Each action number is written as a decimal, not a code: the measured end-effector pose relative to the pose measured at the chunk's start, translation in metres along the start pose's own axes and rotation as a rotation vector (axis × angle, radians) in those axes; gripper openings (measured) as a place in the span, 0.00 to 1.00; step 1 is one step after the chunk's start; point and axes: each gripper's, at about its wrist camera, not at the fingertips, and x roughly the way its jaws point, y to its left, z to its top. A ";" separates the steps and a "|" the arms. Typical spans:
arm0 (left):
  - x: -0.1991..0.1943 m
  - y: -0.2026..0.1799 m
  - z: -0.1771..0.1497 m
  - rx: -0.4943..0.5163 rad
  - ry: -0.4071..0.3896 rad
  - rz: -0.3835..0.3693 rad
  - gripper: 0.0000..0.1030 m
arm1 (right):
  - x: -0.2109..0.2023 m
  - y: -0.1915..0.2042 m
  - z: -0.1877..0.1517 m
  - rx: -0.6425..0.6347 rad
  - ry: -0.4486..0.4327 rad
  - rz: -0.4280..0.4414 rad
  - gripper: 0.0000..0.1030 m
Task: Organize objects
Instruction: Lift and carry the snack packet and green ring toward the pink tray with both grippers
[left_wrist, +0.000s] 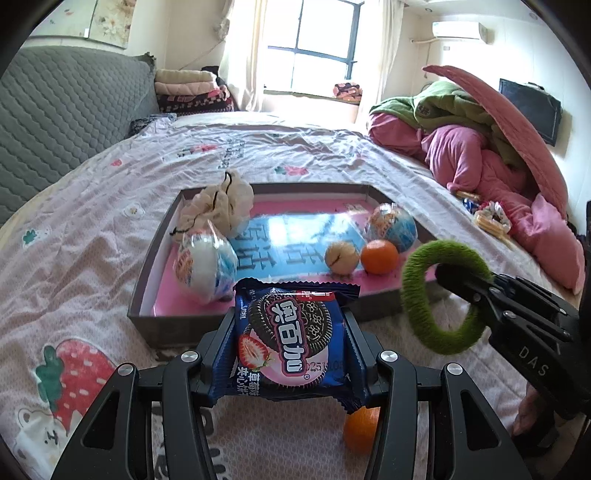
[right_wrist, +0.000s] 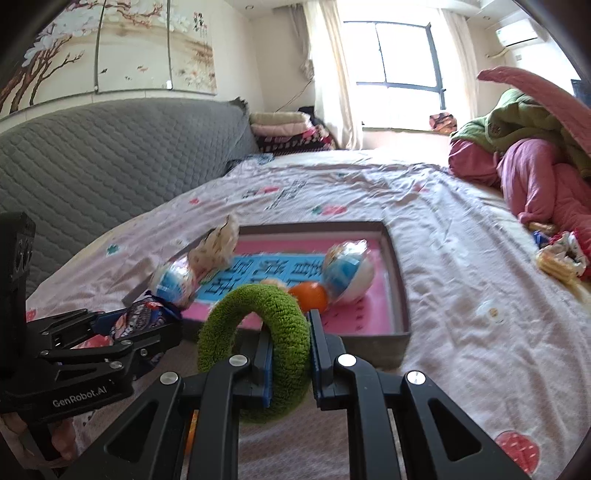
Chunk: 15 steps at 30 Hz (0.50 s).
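My left gripper (left_wrist: 290, 320) is shut on a blue strawberry cookie packet (left_wrist: 291, 339), held upright just in front of the near rim of a shallow grey box (left_wrist: 184, 325) with a pink and blue floor. Inside the box lie two wrapped balls (left_wrist: 205, 264) (left_wrist: 391, 225), a cream scrunchie (left_wrist: 221, 206), a beige round thing (left_wrist: 341, 257) and a mandarin (left_wrist: 379, 256). My right gripper (right_wrist: 290, 325) is shut on a green fuzzy ring (right_wrist: 291, 350), which stands on edge before the box (right_wrist: 399, 280). The left gripper (right_wrist: 147, 332) with the packet (right_wrist: 142, 314) shows to its left.
A second mandarin (left_wrist: 360, 432) lies on the bedsheet under the packet. Loose snack wrappers (left_wrist: 487, 218) rest at the right beside a heap of pink and green quilts (left_wrist: 480, 147). A grey padded headboard (left_wrist: 55, 110) bounds the left side.
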 end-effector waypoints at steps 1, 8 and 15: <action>0.000 0.000 0.002 -0.002 -0.006 -0.003 0.52 | -0.001 -0.002 0.002 0.003 -0.005 -0.005 0.15; 0.004 0.000 0.021 -0.017 -0.041 -0.023 0.52 | -0.003 -0.017 0.012 0.049 -0.041 -0.028 0.15; 0.012 -0.002 0.038 -0.011 -0.070 -0.025 0.52 | -0.003 -0.021 0.023 0.058 -0.066 -0.034 0.16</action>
